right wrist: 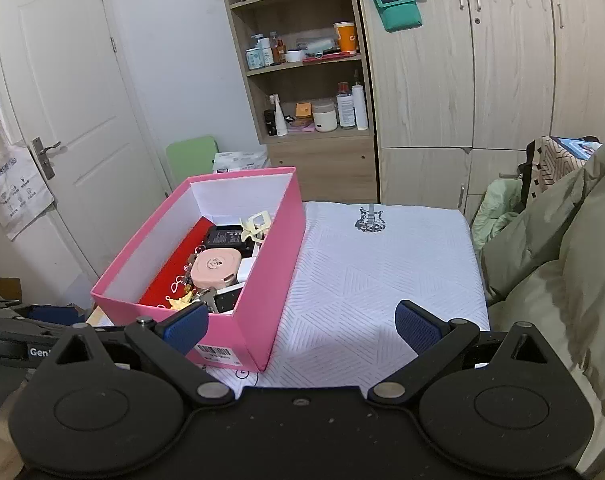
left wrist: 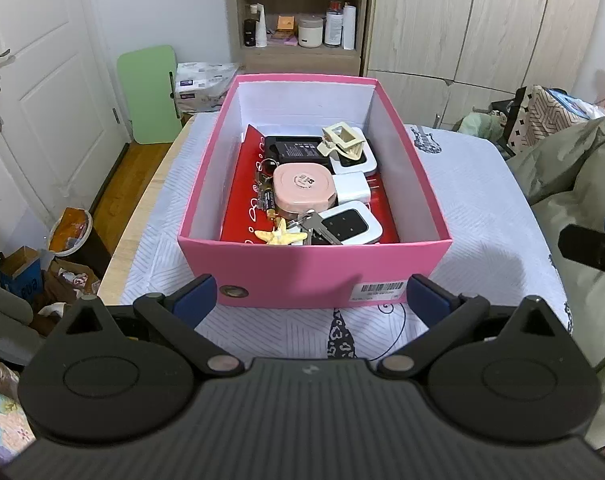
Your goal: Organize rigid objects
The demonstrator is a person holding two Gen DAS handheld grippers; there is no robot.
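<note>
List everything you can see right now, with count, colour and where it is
shoebox: 1, pink, on the white mat
mat: 1, white patterned, under the box
red card: 1, lining the box floor
compact case: 1, pink, box centre
hair clip: 1, cream, box rear right
black battery pack: 1, box rear
charger plug: 1, white, right of the compact
pocket routers: 2, white and black, one front right, one rear right
starfish: 1, yellow, box front
keys: 1 bunch, silver, beside the starfish
AA battery: 1, black and gold, left of the compact
left claw: open, empty
right claw: open, empty
</note>
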